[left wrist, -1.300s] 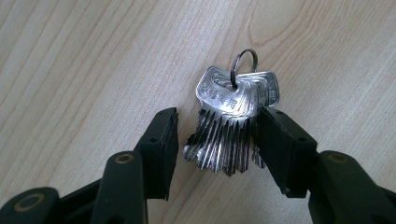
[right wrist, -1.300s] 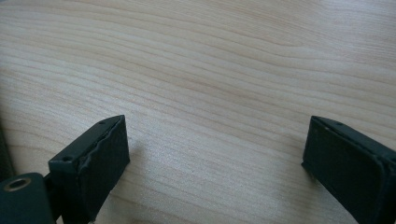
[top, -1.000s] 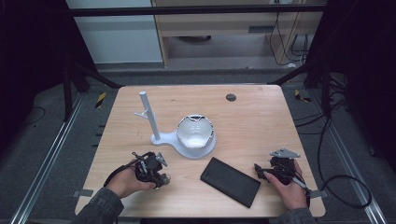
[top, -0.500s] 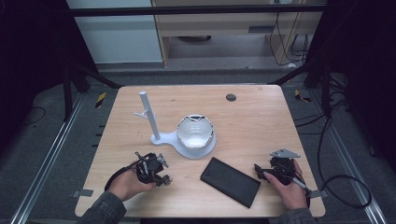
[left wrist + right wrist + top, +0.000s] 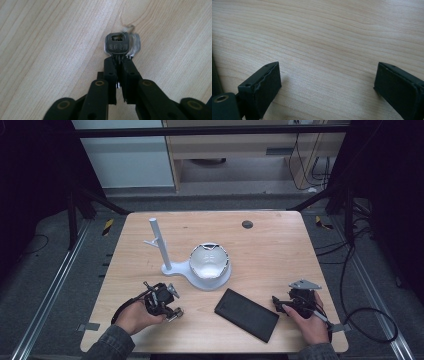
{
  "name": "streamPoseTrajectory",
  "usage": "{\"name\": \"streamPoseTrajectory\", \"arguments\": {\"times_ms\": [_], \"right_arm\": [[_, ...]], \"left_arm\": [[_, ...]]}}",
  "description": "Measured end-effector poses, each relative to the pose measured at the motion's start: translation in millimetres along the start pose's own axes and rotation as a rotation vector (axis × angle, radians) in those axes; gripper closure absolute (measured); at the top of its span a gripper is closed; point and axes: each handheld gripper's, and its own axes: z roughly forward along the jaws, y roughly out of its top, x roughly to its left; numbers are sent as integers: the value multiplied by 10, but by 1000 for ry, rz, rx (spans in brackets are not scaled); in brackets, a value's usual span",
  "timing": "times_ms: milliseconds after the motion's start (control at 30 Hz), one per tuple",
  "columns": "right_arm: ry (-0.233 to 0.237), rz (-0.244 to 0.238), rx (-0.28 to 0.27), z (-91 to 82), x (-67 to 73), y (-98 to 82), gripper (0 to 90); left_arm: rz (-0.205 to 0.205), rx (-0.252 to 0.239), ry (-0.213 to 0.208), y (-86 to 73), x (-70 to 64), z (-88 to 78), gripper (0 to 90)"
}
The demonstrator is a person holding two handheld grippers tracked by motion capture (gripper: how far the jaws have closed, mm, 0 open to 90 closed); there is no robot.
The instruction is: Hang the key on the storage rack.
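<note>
My left gripper (image 5: pixel 119 65) is shut on a silver key (image 5: pixel 117 45), whose head with a slot sticks out past the fingertips just above the wood. A clear plastic tag lies behind the key head. In the high view that left gripper (image 5: pixel 172 304) sits at the table's front left, held by a hand. At the front right my right gripper (image 5: pixel 278 302) rests low over the table with its jaws wide apart. Nothing lies between its fingers (image 5: pixel 262 85); bare wood shows there.
A white stand (image 5: pixel 197 272) with an upright post (image 5: pixel 159 242) and a white bowl-like cup (image 5: pixel 209 260) occupies the table's middle. A flat black slab (image 5: pixel 246 314) lies at the front centre between the two grippers. A small dark disc (image 5: pixel 247 224) sits near the far edge.
The left gripper has shifted slightly toward the table's front edge. The right gripper has stayed in place.
</note>
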Motion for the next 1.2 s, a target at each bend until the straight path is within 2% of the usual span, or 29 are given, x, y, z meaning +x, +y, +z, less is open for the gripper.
{"name": "streamPoseTrajectory", "arguments": {"times_ms": [100,367,567,800,967,1200], "right_arm": [[4,4,2,-2,3,1,69],[5,4,2,-3,4,1,67],[6,4,2,-3,4,1,67],[7,4,3,-3,5,2,66],[7,3,3,-2,6,2,65],[8,4,3,-1,8,3,63]], "left_arm": [[-2,1,1,-9,20,-6,889],[-9,-5,-1,-25,17,-13,893],[-7,-18,1,-39,-3,-110,894],[-14,-67,30,-38,-22,-413,894],[-8,-58,68,0,-29,-623,894],[-16,-48,129,66,53,-976,894]]}}
